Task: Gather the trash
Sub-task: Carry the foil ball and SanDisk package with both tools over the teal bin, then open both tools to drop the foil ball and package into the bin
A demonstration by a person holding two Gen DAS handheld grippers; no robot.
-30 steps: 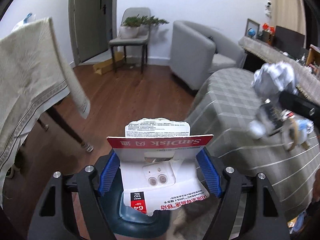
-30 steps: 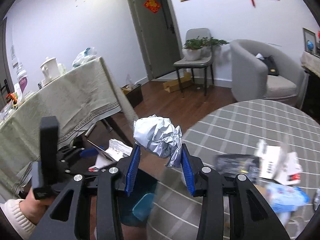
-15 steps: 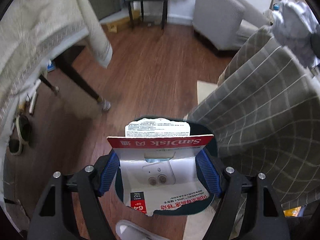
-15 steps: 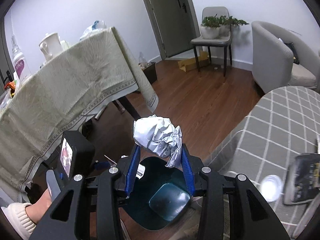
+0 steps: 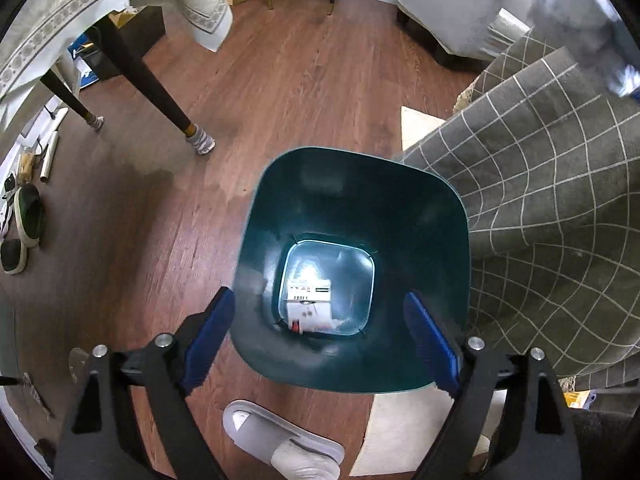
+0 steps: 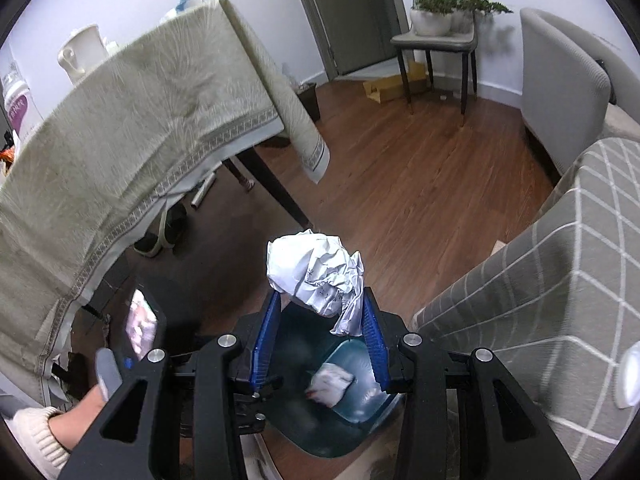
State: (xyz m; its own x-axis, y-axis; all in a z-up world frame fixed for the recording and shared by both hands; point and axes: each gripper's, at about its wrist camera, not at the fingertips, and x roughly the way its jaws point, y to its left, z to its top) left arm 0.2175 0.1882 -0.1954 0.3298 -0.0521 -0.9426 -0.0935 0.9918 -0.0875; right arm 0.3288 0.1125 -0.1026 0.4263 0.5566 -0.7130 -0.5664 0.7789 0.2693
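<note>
Teal bin is seen from above beneath the left gripper, whose fingers have just been opening, nothing between them; the card package lies on the bin floor. Crumpled paper is clenched in the right gripper above the bin.

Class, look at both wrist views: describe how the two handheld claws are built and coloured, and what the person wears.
Both the left claw and the right claw have matte black angular frames with triangular cut-outs and silver round bolts. Their fingers carry ribbed blue pads. The hand seen beside the right claw wears a cream knitted sleeve. No cables are visible.
</note>
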